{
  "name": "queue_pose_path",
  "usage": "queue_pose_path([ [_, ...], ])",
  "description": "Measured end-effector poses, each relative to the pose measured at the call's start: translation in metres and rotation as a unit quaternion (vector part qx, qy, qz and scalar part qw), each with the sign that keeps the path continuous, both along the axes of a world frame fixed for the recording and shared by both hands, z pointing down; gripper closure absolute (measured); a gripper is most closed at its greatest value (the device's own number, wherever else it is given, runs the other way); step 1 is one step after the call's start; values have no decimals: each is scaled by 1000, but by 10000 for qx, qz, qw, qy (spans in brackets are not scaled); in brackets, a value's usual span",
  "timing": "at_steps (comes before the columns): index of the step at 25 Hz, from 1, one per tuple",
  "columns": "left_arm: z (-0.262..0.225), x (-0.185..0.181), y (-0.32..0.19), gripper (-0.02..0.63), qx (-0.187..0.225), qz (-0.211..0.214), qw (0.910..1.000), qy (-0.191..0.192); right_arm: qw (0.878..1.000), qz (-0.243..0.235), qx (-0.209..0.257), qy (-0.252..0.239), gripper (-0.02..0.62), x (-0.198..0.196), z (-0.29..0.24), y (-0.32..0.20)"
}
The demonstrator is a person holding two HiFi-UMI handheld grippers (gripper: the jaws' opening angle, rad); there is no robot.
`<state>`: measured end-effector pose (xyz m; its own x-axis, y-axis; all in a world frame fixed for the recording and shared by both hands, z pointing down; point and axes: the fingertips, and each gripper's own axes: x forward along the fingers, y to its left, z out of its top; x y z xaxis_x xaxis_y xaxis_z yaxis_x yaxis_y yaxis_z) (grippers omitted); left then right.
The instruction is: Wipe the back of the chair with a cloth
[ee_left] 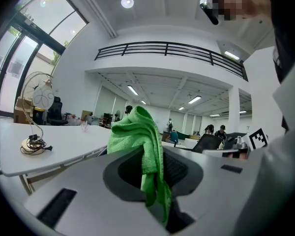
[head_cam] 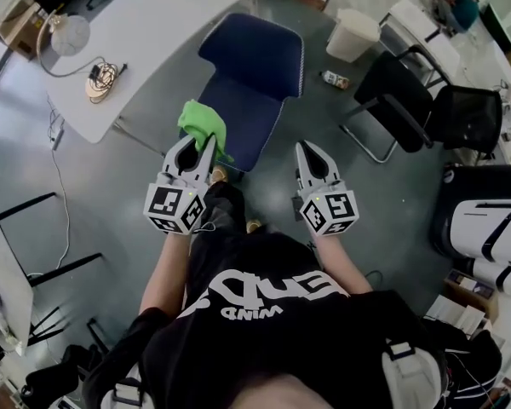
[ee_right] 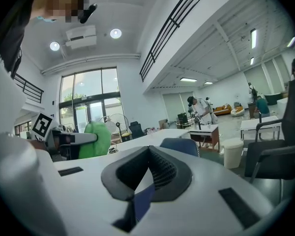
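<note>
A blue upholstered chair (head_cam: 251, 75) stands on the grey floor in front of me, its far end by the white table. My left gripper (head_cam: 198, 143) is shut on a bright green cloth (head_cam: 203, 123), held over the chair's near left corner. In the left gripper view the cloth (ee_left: 140, 136) bunches above the jaws and hangs down between them. My right gripper (head_cam: 309, 150) is shut and holds nothing, to the right of the chair's near edge. The right gripper view shows the right gripper (ee_right: 148, 149) with its tips meeting, the chair (ee_right: 179, 145) beyond, and the cloth (ee_right: 96, 137) at left.
A curved white table (head_cam: 153, 32) carries a small fan (head_cam: 68, 34) and a coiled cable (head_cam: 102, 79). A white bin (head_cam: 352, 34) and a small bottle (head_cam: 334, 79) are on the floor beyond the chair. Black chairs (head_cam: 426, 100) stand at right.
</note>
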<state>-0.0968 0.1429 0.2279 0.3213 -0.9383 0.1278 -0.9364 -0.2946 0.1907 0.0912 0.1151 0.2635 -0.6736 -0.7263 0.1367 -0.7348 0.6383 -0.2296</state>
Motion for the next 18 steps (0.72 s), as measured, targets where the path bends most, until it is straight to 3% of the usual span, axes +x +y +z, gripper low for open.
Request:
queue_pose_path([
  [6, -3, -32, -68, 538, -88, 323, 9994, -57, 9998, 217, -36, 27, 604, -38, -7, -59],
  [11, -1, -63, -132, 538, -144, 757, 9970, -124, 9977, 674, 11, -10, 604, -70, -13, -110],
  [18, -1, -79, -205, 538, -230, 1209, 9923, -162, 9943, 1053, 122, 83, 604, -91, -27, -173],
])
